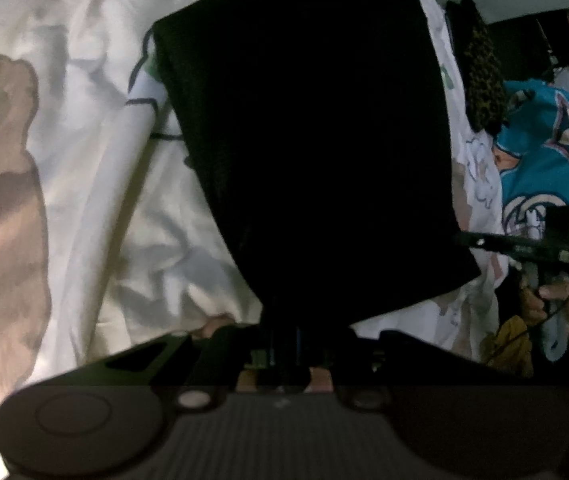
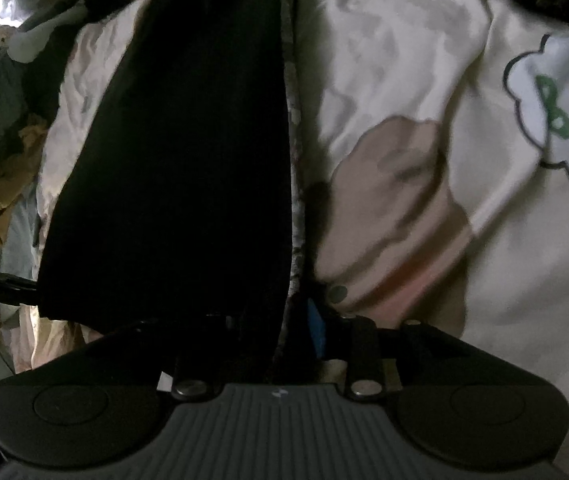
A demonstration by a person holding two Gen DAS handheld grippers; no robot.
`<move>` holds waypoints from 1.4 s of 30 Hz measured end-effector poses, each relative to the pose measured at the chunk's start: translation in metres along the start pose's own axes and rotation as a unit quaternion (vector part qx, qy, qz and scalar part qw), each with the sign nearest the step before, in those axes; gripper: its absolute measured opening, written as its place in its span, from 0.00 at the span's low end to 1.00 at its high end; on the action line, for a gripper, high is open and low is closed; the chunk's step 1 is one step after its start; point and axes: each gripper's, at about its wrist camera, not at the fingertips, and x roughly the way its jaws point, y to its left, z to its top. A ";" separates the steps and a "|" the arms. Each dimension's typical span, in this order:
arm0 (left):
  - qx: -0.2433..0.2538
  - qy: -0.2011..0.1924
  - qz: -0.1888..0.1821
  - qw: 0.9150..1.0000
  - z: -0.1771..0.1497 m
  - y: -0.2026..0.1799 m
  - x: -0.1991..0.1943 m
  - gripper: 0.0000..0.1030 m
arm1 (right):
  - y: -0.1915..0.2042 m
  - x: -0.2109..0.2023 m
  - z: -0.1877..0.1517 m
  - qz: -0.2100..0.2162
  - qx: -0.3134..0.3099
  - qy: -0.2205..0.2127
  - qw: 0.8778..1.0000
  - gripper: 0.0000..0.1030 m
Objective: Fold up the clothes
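Black garment (image 1: 308, 152) clamped in both grippers

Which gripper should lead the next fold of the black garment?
Probably either: both the left gripper and right gripper appear shut on the black garment, which hangs over the white printed bedsheet. Leaning left: its view shows more open sheet.
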 end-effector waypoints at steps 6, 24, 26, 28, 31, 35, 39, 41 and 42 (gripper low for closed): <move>0.000 -0.002 0.001 1.000 0.000 0.000 -0.003 0.09 | -0.006 0.015 0.003 0.022 0.021 0.029 0.999 0.44; 0.005 0.004 0.006 1.000 -0.001 -0.002 -0.011 0.08 | 0.015 0.004 -0.005 0.049 0.003 0.047 0.998 0.02; 0.007 0.005 0.011 1.000 0.000 0.000 -0.016 0.08 | 0.022 0.007 -0.009 0.050 -0.001 0.052 0.997 0.02; 0.004 0.004 0.012 1.000 0.000 0.003 -0.023 0.08 | 0.026 0.012 -0.013 0.049 -0.005 0.058 0.997 0.02; 0.005 0.000 0.016 1.000 -0.001 0.005 -0.025 0.08 | 0.027 0.017 -0.018 0.041 -0.004 0.060 0.997 0.02; 0.002 0.005 0.026 1.000 -0.003 0.008 -0.009 0.08 | 0.026 0.023 -0.020 0.028 0.004 0.057 0.998 0.02; 0.002 0.009 0.031 0.999 -0.003 0.010 0.000 0.08 | 0.021 0.020 -0.022 0.028 0.002 0.056 0.998 0.02; 0.007 0.010 0.032 0.999 -0.003 0.009 0.001 0.08 | 0.021 0.021 -0.023 0.026 -0.002 0.057 0.998 0.02; 0.008 0.011 0.031 0.999 -0.002 0.010 0.000 0.09 | 0.021 0.021 -0.023 0.025 -0.005 0.057 0.998 0.02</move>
